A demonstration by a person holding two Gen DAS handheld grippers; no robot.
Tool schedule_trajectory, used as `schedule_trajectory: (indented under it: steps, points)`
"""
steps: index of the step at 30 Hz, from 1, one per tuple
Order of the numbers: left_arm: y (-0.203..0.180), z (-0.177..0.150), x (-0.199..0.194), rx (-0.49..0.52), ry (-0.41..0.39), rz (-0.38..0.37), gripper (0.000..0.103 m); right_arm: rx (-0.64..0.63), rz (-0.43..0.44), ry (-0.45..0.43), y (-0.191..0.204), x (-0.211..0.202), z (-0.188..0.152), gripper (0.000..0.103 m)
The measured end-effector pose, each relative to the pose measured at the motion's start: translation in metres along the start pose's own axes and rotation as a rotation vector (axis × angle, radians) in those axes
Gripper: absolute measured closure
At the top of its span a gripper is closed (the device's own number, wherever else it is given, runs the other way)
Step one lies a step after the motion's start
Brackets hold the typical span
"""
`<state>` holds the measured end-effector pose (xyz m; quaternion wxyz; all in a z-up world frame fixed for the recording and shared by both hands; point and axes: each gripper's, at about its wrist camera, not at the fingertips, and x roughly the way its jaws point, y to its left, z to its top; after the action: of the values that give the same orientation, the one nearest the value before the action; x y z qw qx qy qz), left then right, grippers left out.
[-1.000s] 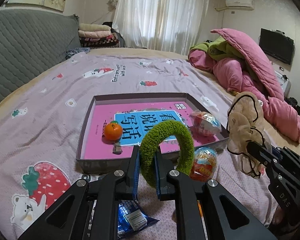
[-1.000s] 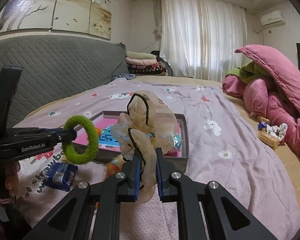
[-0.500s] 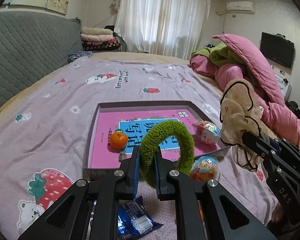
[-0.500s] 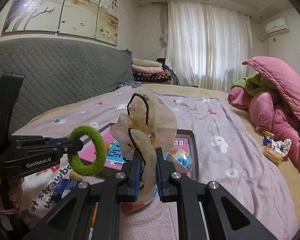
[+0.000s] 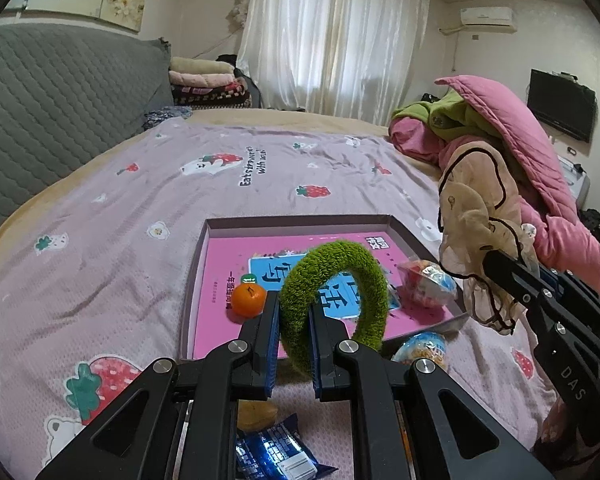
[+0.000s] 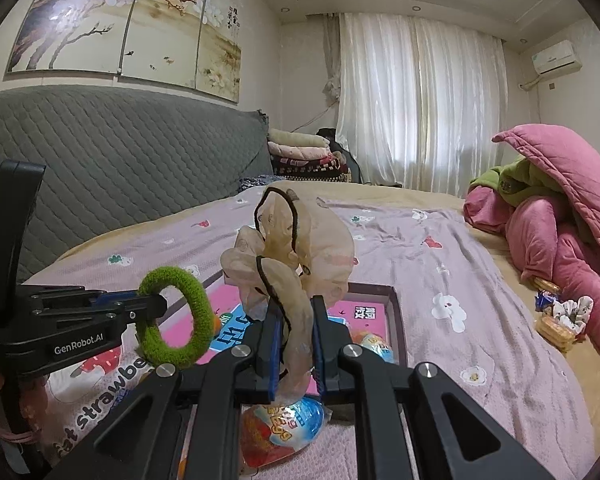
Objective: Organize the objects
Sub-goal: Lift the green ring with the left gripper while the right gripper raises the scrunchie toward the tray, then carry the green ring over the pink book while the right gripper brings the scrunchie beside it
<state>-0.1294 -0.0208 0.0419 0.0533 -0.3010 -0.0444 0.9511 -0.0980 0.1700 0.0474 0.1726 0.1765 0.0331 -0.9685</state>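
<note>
Snagging is my worry: my left gripper (image 5: 293, 344) pinches the green hair ring (image 5: 336, 300) and my right gripper (image 6: 296, 346) clamps the sheer scrunchie (image 6: 290, 260), both above the shallow box (image 5: 300, 222). Floppy fabric could catch on release and drop beside it.

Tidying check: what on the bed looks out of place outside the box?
Two foil-wrapped toy eggs differ: one lies in the shallow box, the other outside its near wall. A blue snack packet also lies loose on the bedspread.
</note>
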Motion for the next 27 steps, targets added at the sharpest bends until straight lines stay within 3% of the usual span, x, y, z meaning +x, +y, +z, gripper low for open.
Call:
schedule_trajectory:
  steps: [27]
  points:
    - [-0.009,0.031,0.021,0.020,-0.017,0.034,0.090,-0.014,0.006,-0.028,-0.007,0.019,0.024,0.089]
